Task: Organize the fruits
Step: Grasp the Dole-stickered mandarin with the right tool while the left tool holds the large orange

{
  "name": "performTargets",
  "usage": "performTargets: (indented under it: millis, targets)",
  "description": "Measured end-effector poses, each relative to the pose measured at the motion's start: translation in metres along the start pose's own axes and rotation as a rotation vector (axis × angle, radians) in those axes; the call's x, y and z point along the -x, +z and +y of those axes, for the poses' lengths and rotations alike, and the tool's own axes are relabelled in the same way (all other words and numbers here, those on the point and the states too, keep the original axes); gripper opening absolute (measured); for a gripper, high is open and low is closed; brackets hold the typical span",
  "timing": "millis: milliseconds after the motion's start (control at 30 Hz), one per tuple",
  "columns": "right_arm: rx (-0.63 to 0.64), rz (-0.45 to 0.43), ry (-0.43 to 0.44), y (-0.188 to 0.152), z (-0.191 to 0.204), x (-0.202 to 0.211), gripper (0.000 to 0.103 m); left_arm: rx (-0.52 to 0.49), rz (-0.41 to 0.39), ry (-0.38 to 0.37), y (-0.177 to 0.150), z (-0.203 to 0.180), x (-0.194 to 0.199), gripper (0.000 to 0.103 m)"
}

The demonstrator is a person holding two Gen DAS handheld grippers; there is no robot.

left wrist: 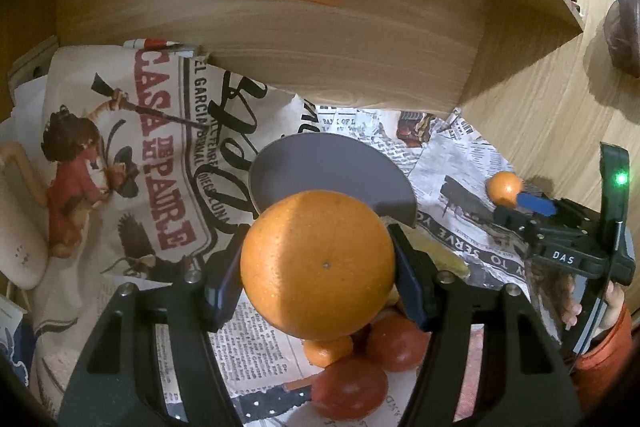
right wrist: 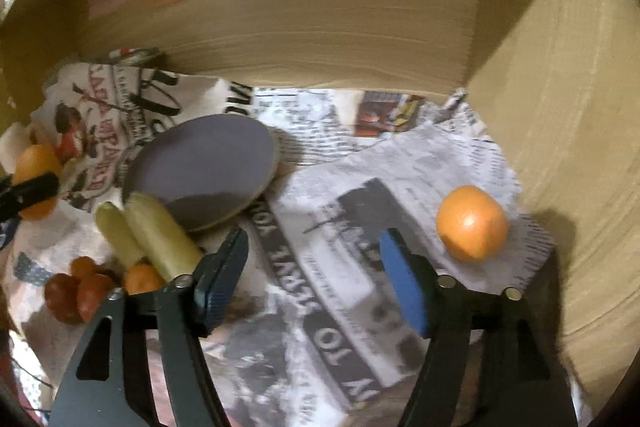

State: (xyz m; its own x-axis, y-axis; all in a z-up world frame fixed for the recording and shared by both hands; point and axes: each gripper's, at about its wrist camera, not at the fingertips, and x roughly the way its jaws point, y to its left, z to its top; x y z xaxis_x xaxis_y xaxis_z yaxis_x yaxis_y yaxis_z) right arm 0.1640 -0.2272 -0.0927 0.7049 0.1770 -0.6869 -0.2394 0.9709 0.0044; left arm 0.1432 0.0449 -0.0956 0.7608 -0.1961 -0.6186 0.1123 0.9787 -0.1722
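With your left gripper [left wrist: 318,267] clamped on the big orange [left wrist: 318,265] just in front of the grey plate [left wrist: 320,167], lower it gently onto the plate, while your right gripper [right wrist: 314,267], fingers apart, lines up on the 1 small orange [right wrist: 472,223] well right of the plate

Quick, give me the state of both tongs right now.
Left tongs: shut on the large round orange fruit.
Right tongs: open, holding nothing; a smaller round orange fruit lies ahead.

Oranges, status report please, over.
Left hand-held gripper shut on big orange. Right hand-held gripper open, empty. Small orange loose on newspaper. Plate empty.
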Motion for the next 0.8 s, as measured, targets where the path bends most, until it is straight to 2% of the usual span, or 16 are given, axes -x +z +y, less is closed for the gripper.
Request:
performTargets:
  millis: [200,500,567,800]
  targets:
    - [-0.075,-0.013,-0.027,0.001,-0.031,0.011,0.068,0.007,0.004,-0.004,0.003,0.003,-0.004,0.066]
    - [-0.152,-0.051,-0.133,-0.005,-0.066,0.039,0.069,0.005,0.020,-0.028,0.002,0.000,-0.012,0.066]
    - [-0.154,-0.044,-0.161,-0.007,-0.070,0.037,0.072,0.004,0.022,-0.034,0.001,0.000,-0.013,0.066]
    - [-0.185,0.032,-0.223,0.000,-0.087,0.002,0.072,-0.001,0.024,-0.045,-0.001,0.001,-0.011,0.066]
